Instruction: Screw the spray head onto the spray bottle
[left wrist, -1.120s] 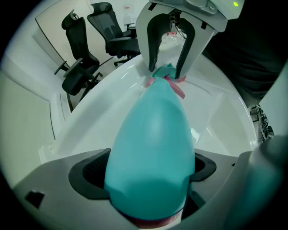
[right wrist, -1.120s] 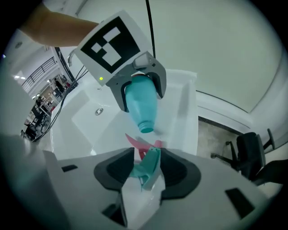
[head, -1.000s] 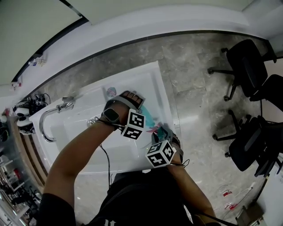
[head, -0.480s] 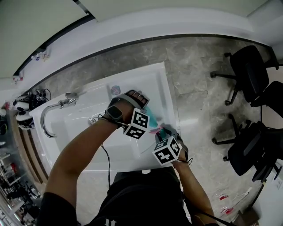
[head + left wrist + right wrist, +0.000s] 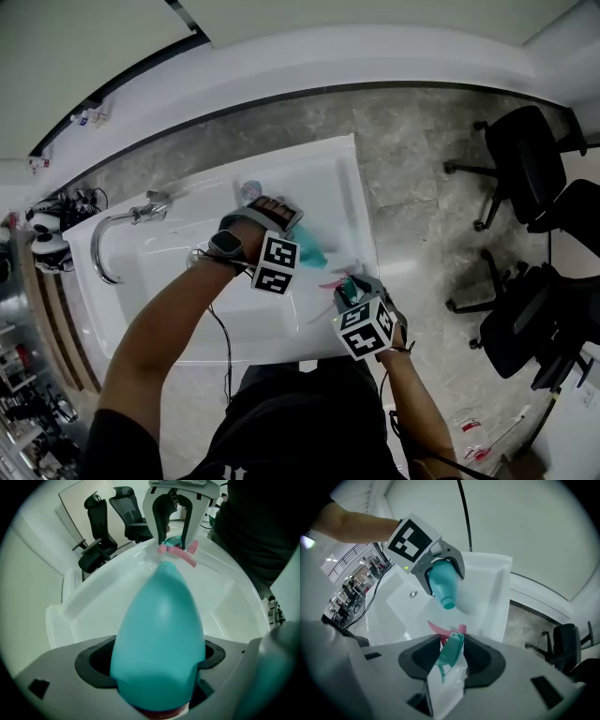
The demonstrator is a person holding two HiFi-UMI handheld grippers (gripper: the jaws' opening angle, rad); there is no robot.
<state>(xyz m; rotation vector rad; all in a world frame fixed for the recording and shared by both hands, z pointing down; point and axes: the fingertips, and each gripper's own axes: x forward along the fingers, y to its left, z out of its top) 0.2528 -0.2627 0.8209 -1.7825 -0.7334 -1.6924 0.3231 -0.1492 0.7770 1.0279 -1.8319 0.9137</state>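
In the head view, the person leaned over a white sink (image 5: 349, 164) with a faucet (image 5: 117, 230) at its left end and office chairs (image 5: 525, 141) on the floor at the right. The left gripper (image 5: 286, 216), near the frame's centre, was clamped on the teal spray bottle (image 5: 314, 251), which slanted toward lower right. Just below and right of it, the right gripper (image 5: 345, 287) carried the spray head (image 5: 330, 281). The two parts were near each other but not touching.

In the left gripper view, the bottle (image 5: 159, 634) filled the centre, its fat body pinched between both pads and its narrow end pointing away toward the top of the frame. There the right gripper (image 5: 173, 513) hung over the basin with the head's pink parts (image 5: 177, 552) just beyond the bottle's tip.

In the right gripper view, the jaws were closed on the teal head (image 5: 451, 652), a pink piece jutting past it. In the upper middle, the bottle's open neck (image 5: 448, 603) pointed down toward the head with a clear gap between.

The step in hand looked like the approach, before any threading. The next move would likely call for lining the head's collar up with the neck, seating it squarely, then twisting one part against the other. A tilted start could cross the threads.
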